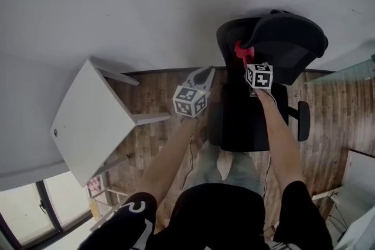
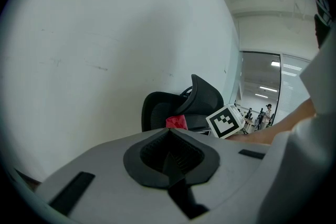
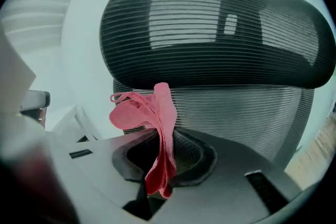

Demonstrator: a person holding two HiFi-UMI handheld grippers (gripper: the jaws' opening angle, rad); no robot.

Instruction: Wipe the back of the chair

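A white wall point(image 1: 146, 3) fills the upper part of the head view; below it runs a wooden floor point(image 1: 334, 114). A black office chair point(image 1: 258, 120) stands against the wall, its seat toward the person; its mesh back point(image 3: 247, 107) rises under a curved mesh headrest point(image 3: 210, 29), and 1 armrest point(image 1: 303, 120) shows on its right side. A white counter point(image 1: 88, 120) stands well apart to the left of the chair. The person's 2 bare forearms reach forward from dark sleeves.

The right tool point(image 1: 246, 62) is held up at the chair's back, just below the headrest; its jaws are pinched on a red cloth point(image 3: 157, 123), which passes down between them and stands up above them in loose folds. In the right gripper view the cloth sits right in front of the mesh back; whether it touches the mesh cannot be told.

The left tool point(image 1: 202, 75) is held over the floor, just left of the chair and touching nothing; in the left gripper view its jaws are pressed together with nothing between them, and they point toward the wall, with the chair and the right tool's marker cube point(image 2: 227, 121) beyond them.
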